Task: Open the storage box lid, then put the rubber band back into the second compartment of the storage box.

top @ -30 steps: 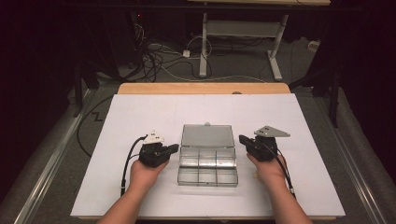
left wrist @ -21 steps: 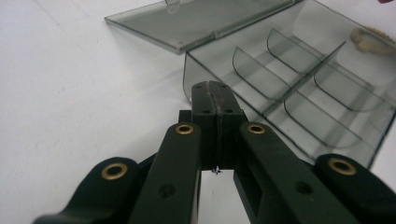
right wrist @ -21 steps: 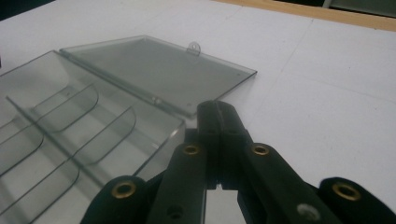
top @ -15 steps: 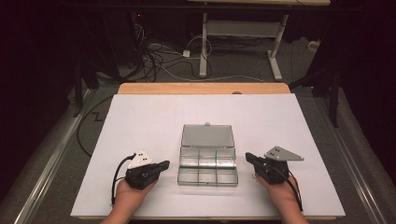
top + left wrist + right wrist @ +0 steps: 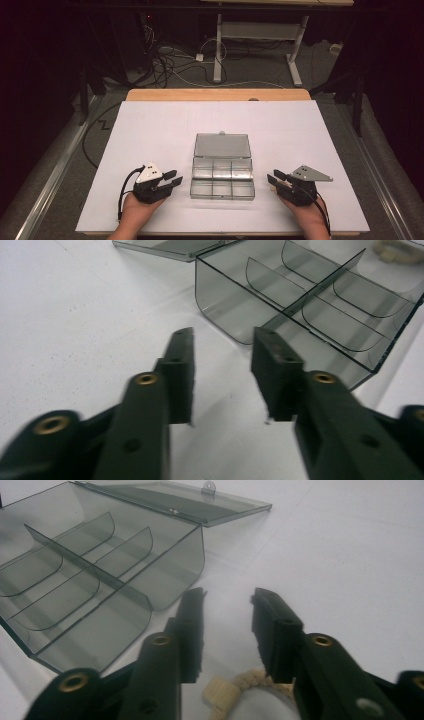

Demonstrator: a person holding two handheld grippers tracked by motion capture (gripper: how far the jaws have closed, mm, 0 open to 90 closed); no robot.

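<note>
A smoky clear compartment box lies mid-table, its lid folded back flat; the compartments I can see look bare. My left gripper rests left of the box, pointing at it. Its jaws have just been opening and stand apart with nothing between them, the box's near corner just ahead. My right gripper sits right of the box. Its jaws have just been opening too. A beige beaded string lies on the table under them, untouched by the pads, and shows beyond the box.
The white table sheet has free room on every side of the box. A wooden strip edges the far side. Beyond it are floor cables and a desk frame.
Both hands have drawn back from the box's sides toward the near table edge. Both pairs of jaws, shut before, now stand apart.
</note>
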